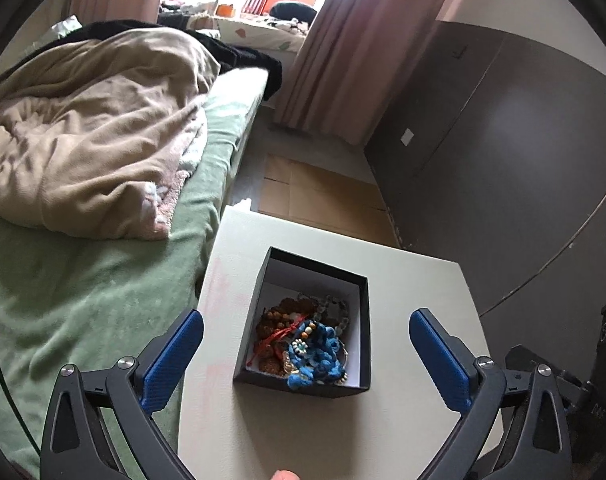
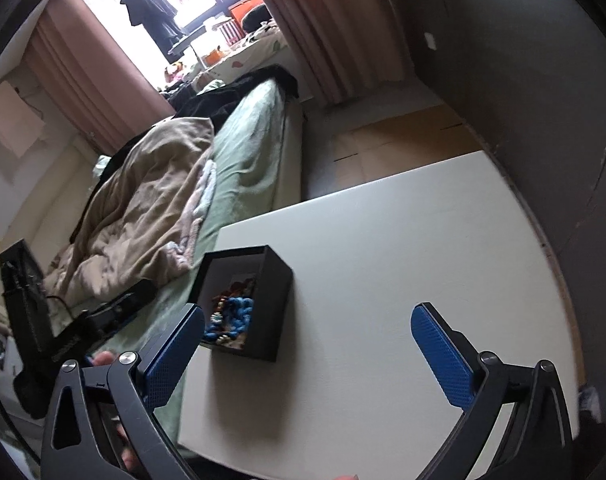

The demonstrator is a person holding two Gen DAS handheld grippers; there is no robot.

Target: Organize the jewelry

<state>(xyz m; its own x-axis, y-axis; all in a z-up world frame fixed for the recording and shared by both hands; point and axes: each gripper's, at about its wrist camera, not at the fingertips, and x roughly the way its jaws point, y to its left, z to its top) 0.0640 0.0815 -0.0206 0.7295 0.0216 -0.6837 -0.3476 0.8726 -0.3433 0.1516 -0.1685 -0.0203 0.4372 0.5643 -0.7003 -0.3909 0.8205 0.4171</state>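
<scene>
Nearest thing first: the left gripper (image 1: 306, 330) has its blue ribbed pads spread wide with nothing between them, hovering right over the black box (image 1: 307, 385). The right gripper (image 2: 307, 330) is spread just as wide and empty, out over the bare part of the white table (image 2: 403, 248), with the box off to its left.

The jewelry (image 1: 309, 340) all sits in one tangled heap inside the box, toward the near end. I'd guess it handles light and floppy: cords and beaded strands that drape and snag on each other, so pulling one piece probably drags its neighbours. The blue knotted cord piece (image 1: 317, 354) on top looks soft and grippy, the easiest pinch, best taken at a thick bunch of knots. The thin red cord (image 1: 277, 336) would be fiddly. The brown beaded strands look hard and rounder, maybe slippery; can't tell how they're wound in underneath.

The box itself is stiff card, matte black outside, white inside, with straight walls. The table is smooth and matte. Beyond it is a bed (image 1: 83, 292) with a green sheet and a rumpled beige blanket (image 1: 95, 128).
</scene>
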